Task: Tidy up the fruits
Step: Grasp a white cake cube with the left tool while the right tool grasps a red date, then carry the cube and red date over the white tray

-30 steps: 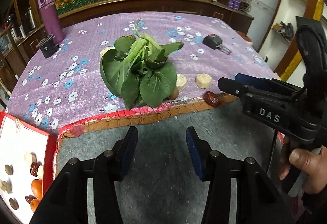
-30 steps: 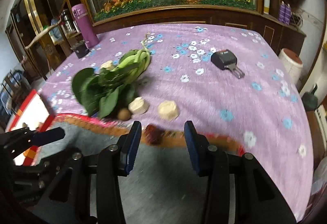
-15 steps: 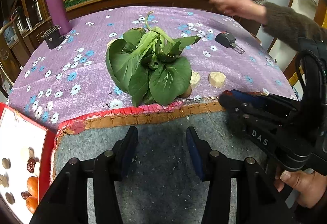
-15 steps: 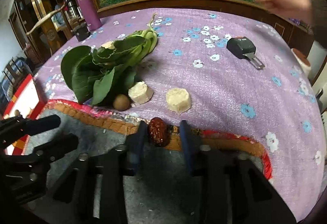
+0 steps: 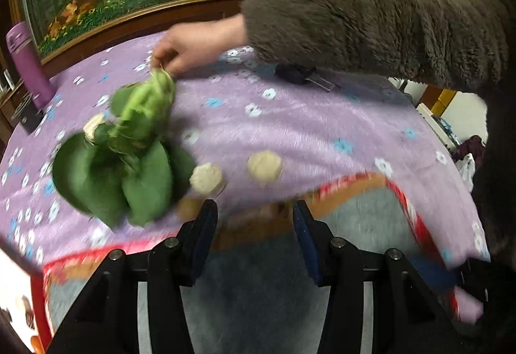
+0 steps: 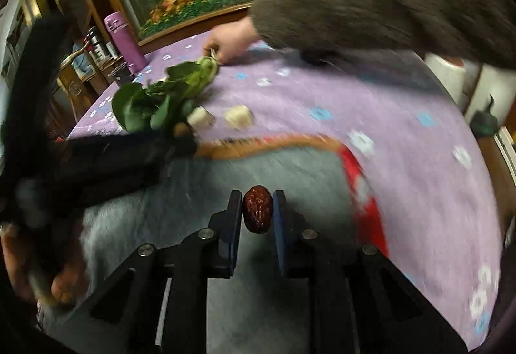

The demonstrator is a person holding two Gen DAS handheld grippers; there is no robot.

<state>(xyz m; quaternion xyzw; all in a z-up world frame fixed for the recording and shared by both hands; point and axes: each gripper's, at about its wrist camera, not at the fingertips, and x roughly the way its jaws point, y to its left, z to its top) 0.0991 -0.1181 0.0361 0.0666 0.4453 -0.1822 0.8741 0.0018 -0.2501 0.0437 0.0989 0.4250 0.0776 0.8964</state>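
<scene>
A purple flowered tablecloth covers the table, its red and orange border turned back over grey felt at the near edge. A furry brown sleeve reaches across from the right, and its bare hand pinches the stem end of a leafy green vegetable, which lies on the cloth at the left. A purple flask stands upright at the far left edge. Two pale cut chunks lie just beside the leaves, near the border, with a small brown round fruit touching the leaves. The left gripper hovers over the cloth's edge, jaws apart with nothing between them. The right gripper is clamped on a wrinkled red date, which is lifted clear of the felt.
</scene>
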